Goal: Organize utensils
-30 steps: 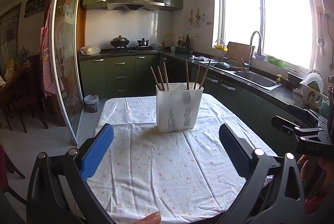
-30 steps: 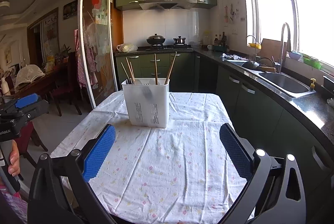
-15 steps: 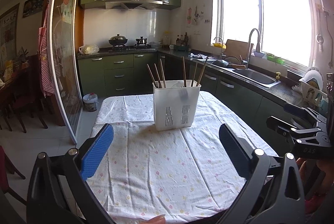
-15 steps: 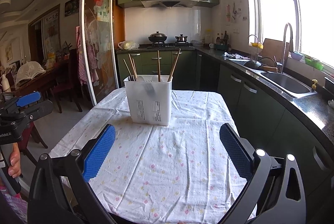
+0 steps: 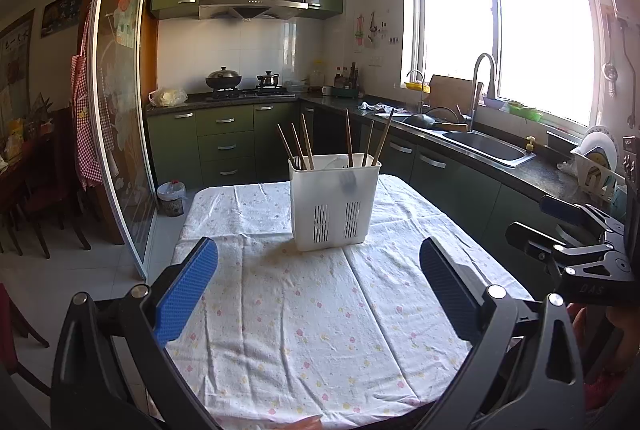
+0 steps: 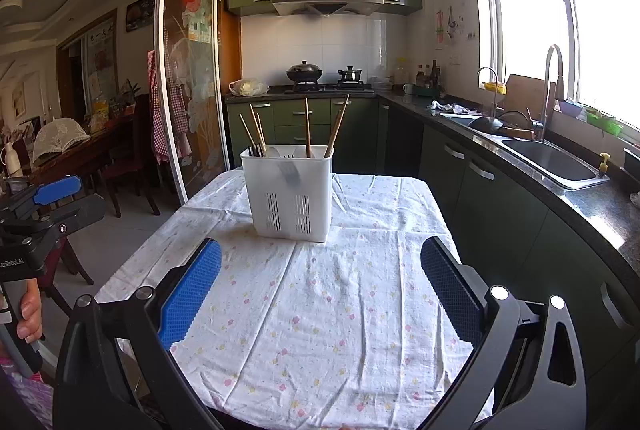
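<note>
A white slotted utensil holder (image 5: 334,201) stands upright on the cloth-covered table (image 5: 320,330), also in the right wrist view (image 6: 289,195). Several wooden chopsticks (image 5: 348,137) (image 6: 307,127) stand in it, and a spoon shows dimly through its wall. My left gripper (image 5: 318,266) is open and empty, well short of the holder above the near table. My right gripper (image 6: 320,266) is open and empty too, also short of the holder. Each gripper shows at the edge of the other's view: right (image 5: 560,234), left (image 6: 52,201).
Green kitchen cabinets and a dark counter with a sink (image 6: 556,159) run along the right of the table. A stove with pots (image 5: 240,83) is at the back. A glass sliding door (image 5: 120,109) and dining chairs stand to the left.
Both grippers have drawn back from the holder, which now looks smaller and farther. Both stay open and empty.
</note>
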